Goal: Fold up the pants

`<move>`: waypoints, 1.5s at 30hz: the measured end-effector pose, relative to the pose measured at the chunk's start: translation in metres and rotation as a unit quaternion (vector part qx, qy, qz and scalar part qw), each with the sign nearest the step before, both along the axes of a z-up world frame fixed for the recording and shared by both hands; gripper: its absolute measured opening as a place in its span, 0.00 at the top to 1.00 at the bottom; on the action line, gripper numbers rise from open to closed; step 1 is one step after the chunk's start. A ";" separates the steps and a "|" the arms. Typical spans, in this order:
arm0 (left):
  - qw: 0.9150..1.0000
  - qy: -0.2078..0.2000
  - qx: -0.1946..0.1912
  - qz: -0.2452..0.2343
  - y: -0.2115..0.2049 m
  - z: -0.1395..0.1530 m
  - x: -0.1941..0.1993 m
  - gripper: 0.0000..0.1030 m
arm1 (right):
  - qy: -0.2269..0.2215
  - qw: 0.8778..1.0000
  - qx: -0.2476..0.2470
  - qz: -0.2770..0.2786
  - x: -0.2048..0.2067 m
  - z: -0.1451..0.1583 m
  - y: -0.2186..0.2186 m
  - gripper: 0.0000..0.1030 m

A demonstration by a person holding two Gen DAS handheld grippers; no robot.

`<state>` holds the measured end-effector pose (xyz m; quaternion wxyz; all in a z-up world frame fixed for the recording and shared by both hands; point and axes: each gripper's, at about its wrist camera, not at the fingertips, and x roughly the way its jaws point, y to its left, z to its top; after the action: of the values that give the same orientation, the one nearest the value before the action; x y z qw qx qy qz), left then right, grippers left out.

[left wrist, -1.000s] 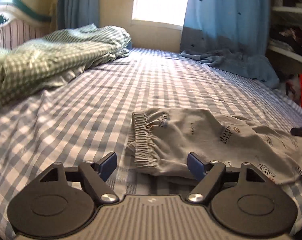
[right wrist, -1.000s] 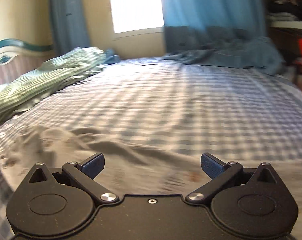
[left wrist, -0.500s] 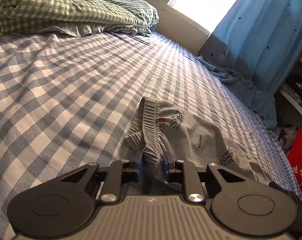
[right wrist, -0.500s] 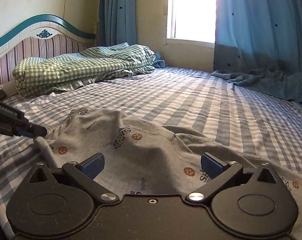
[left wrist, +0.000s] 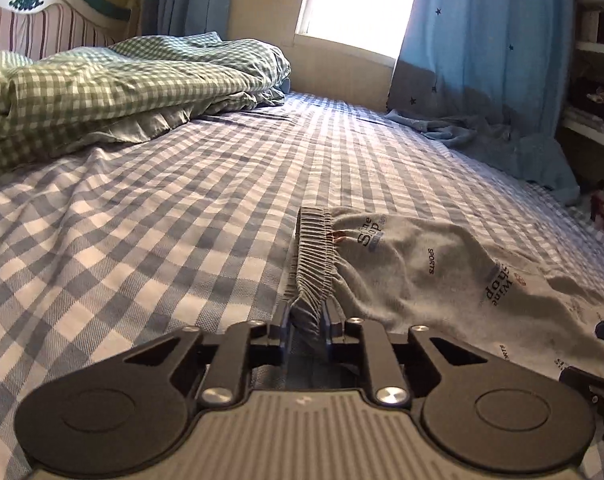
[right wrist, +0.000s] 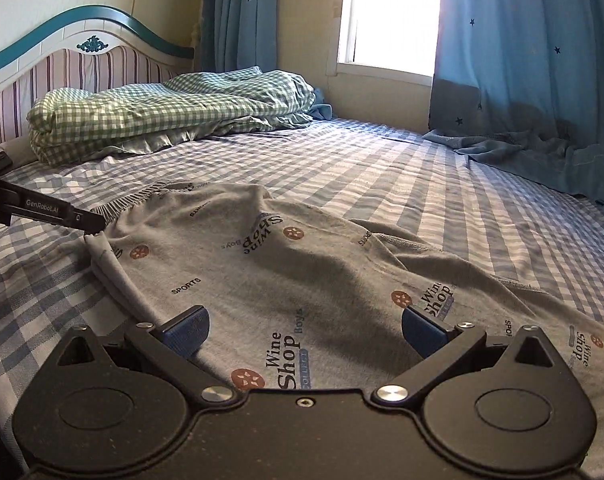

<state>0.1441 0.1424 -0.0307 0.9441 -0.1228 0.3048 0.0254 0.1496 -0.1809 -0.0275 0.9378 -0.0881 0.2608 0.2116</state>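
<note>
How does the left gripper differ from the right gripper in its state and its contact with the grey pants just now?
The left gripper is shut on the pants' ribbed waistband; the right gripper is open, holding nothing. The left sits at the pants' waist end, the right over the printed legs. Both have blue-padded fingers and work on the checked bed.

- Pants (right wrist: pixel 269 280): showing grey with dark lettering and rust-red dots.
- Bed sheet (left wrist: pixel 141 240): displaying blue-white checks.
- Duvet (right wrist: pixel 173 116): showing green-white gingham.
- Curtain (right wrist: pixel 522 48): appearing blue, star-dotted.
- Headboard (right wrist: pixel 81 60): showing stripes, teal trim.
</note>
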 end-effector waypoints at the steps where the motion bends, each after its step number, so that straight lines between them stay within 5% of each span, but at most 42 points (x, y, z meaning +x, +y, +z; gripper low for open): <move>1: 1.000 -0.002 -0.016 0.003 0.005 0.000 -0.002 0.72 | 0.001 1.000 0.001 0.000 0.000 0.000 0.000 0.01; 3: 0.999 -0.005 -0.045 0.002 0.014 -0.002 -0.004 0.62 | 0.003 1.000 0.004 -0.001 0.001 -0.001 -0.001 0.01; 11: 0.985 0.013 -0.172 -0.007 0.043 -0.025 0.013 0.60 | 0.005 1.000 0.008 -0.002 0.000 -0.005 -0.003 0.01; 13: 0.980 0.016 -0.196 0.008 0.046 -0.028 0.017 0.62 | 0.004 1.000 0.012 0.001 0.000 -0.005 -0.004 0.01; 14: 0.980 0.020 -0.199 0.021 0.046 -0.029 0.017 0.73 | 0.006 1.000 0.013 0.000 0.000 -0.005 -0.004 0.01; 17: 0.983 0.023 -0.176 0.050 0.036 -0.021 0.016 0.83 | 0.010 1.000 0.018 -0.003 0.001 -0.006 -0.006 0.01; 22: 0.996 -0.032 -0.059 0.053 -0.001 0.027 -0.008 0.88 | 0.003 1.000 0.025 -0.005 -0.001 -0.002 -0.010 0.01; 26: 0.997 -0.045 -0.035 0.057 -0.011 0.044 -0.030 0.88 | -0.007 1.000 0.021 -0.002 -0.005 0.003 -0.013 0.01; 31: 0.998 0.002 -0.034 0.051 -0.006 0.013 -0.022 0.86 | 0.004 1.000 0.030 0.005 0.002 0.003 -0.022 0.01; 34: 0.995 0.018 -0.071 0.062 0.010 0.000 -0.024 0.73 | 0.019 0.999 0.033 0.022 0.018 0.004 -0.030 0.01; 36: 0.995 0.008 -0.065 0.073 0.014 0.002 -0.028 0.45 | 0.024 0.999 0.032 0.029 0.033 0.011 -0.036 0.01; 40: 0.996 -0.017 -0.015 0.084 0.016 0.020 -0.024 0.37 | 0.035 0.998 0.050 0.031 0.076 0.025 -0.052 0.01; 45: 0.997 -0.048 -0.007 0.067 0.006 0.043 0.001 0.29 | 0.072 0.992 0.105 0.015 0.142 0.031 -0.063 0.03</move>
<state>0.1448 0.1487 0.0122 0.9530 -0.1511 0.2500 0.0804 0.2914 -0.2435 0.0034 0.9172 0.0222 0.3031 0.2576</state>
